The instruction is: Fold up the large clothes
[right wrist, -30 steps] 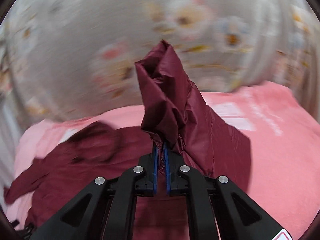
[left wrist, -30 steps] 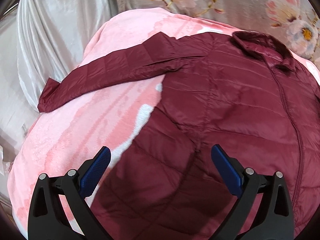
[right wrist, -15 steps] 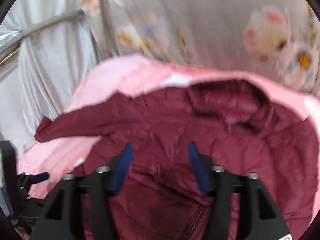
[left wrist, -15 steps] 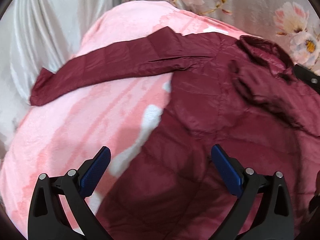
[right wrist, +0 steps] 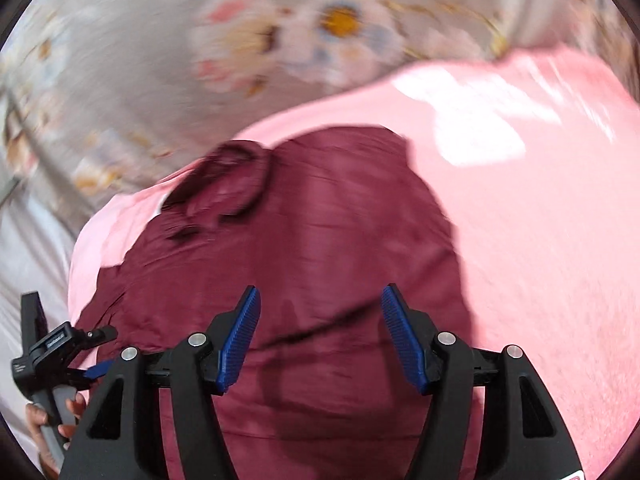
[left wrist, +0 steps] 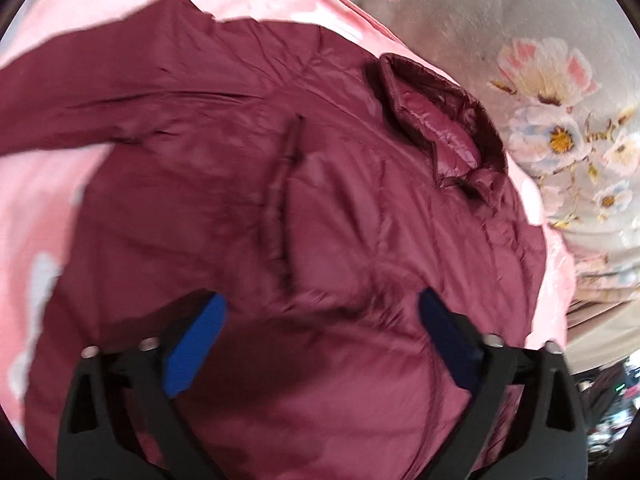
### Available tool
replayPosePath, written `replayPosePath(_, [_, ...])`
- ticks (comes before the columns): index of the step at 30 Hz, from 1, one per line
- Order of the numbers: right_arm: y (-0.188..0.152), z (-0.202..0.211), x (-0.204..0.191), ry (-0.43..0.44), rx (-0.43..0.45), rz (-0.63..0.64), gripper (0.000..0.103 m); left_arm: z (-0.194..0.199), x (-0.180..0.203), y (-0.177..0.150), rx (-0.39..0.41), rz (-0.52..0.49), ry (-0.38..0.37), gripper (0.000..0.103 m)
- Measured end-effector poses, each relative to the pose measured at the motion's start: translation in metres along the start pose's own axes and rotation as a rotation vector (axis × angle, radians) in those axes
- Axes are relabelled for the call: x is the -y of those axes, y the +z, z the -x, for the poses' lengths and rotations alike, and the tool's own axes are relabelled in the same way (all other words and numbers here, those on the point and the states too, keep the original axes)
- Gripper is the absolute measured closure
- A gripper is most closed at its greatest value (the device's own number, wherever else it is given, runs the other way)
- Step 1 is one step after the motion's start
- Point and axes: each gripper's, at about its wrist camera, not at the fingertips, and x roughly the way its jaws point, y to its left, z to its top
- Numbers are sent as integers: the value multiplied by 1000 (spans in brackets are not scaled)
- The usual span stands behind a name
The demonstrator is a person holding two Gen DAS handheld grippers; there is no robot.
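Since the earlier frame my right gripper has released the sleeve, now folded across the jacket ahead; jaws apart, empty. My left gripper, narrowing yet empty, hovers above: slippery fabric may slide open on the bed.

Both views are bright and evenly lit, with fisheye bending and dark corners. The right view is smeared by motion, worst on the curtain at twelve o'clock. Glare whitens the blanket at two o'clock. The left view is softly blurred.
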Motion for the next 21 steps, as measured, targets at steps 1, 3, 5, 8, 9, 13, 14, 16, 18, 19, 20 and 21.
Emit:
replayPosePath(1, [0, -4, 8, 1, -8, -23, 41, -2, 2, 1, 3, 0, 9, 46])
replayPosePath(3, [3, -12, 26, 11, -30, -80, 41, -1, 8, 7, 15, -23, 22, 71])
replayPosePath(5, [7, -21, 37, 25, -48, -124, 41, 5, 10, 15, 41, -36, 39, 88])
replayPosePath(8, [13, -31, 50, 41, -57, -187, 43, 25, 6, 23, 116, -57, 90, 95])
replayPosePath(9, [16, -33, 53, 44, -57, -203, 44, 31, 6, 25, 141, -66, 110, 95])
replayPosePath(13, [26, -48, 63, 35, -55, -258, 80, 36, 4, 28, 169, -104, 171, 96])
replayPosePath(14, [29, -51, 63, 37, -51, -258, 99, 33, 4, 28, 168, -113, 185, 96])
replayPosePath(16, [32, -45, 59, 38, -12, -242, 101, 28, 3, 26, 162, -120, 203, 96])
replayPosePath(18, [33, -29, 50, 2, 64, -186, 101, 19, 1, 22, 148, -128, 221, 97])
replayPosePath(19, [32, -22, 44, -27, 98, -146, 102, 15, 3, 20, 146, -132, 226, 96])
replayPosePath(20, [32, -19, 41, -51, 113, -122, 102, 10, 1, 17, 139, -135, 237, 96])
replayPosePath(21, [30, -18, 38, -74, 116, -101, 102, 6, -2, 15, 133, -138, 245, 96])
